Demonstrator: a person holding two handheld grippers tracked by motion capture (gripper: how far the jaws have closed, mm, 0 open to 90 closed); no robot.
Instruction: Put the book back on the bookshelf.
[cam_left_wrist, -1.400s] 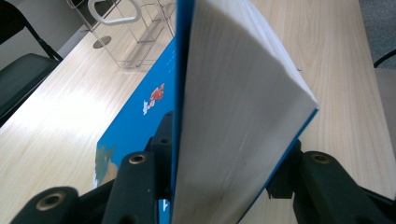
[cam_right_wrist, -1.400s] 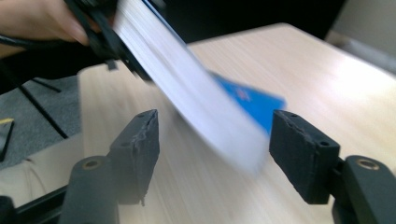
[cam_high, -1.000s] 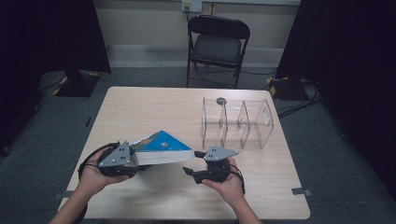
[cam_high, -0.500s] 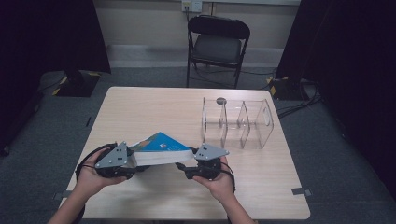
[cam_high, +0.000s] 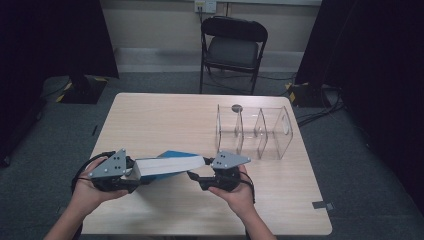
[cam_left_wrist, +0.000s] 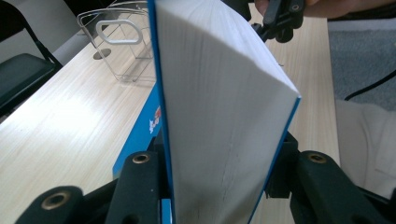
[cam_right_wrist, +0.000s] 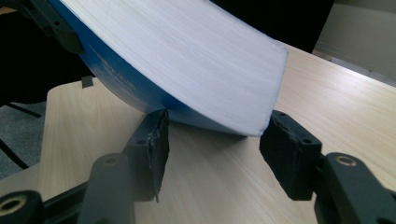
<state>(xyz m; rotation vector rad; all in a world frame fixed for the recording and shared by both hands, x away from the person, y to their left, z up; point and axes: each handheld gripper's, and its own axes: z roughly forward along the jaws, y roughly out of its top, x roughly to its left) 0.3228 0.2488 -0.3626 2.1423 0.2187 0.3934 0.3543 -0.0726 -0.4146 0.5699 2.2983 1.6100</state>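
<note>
Book (cam_high: 167, 164) with a blue cover and a thick white page block is hanging over the near part of the table (cam_high: 165, 120), lifted clear of the wood and sloping, its page edges facing up toward the high view. One end is sitting between the jaws of the left gripper (cam_high: 134, 171), and in the left gripper view the book (cam_left_wrist: 219, 107) is running away from the camera with both black jaws pressing against its covers, so this gripper is clamping the book. The other end is reaching the right gripper (cam_high: 196, 178). In the right gripper view the book's corner (cam_right_wrist: 196, 70) is hovering just above and between the two jaws, which are standing wide apart; one jaw tip is lying right at the blue cover, the other is showing a gap beside the page block, so this gripper is not closing on anything. A person's hands are wrapping around both grippers, the left hand (cam_high: 90, 192) and the right hand (cam_high: 237, 192) coming in from the near edge. Farther back on the right half of the table a clear plastic rack (cam_high: 255, 132) with upright dividers is standing, well apart from the book. Beyond the table a black folding chair (cam_high: 232, 45) is facing it on the grey floor.
</note>
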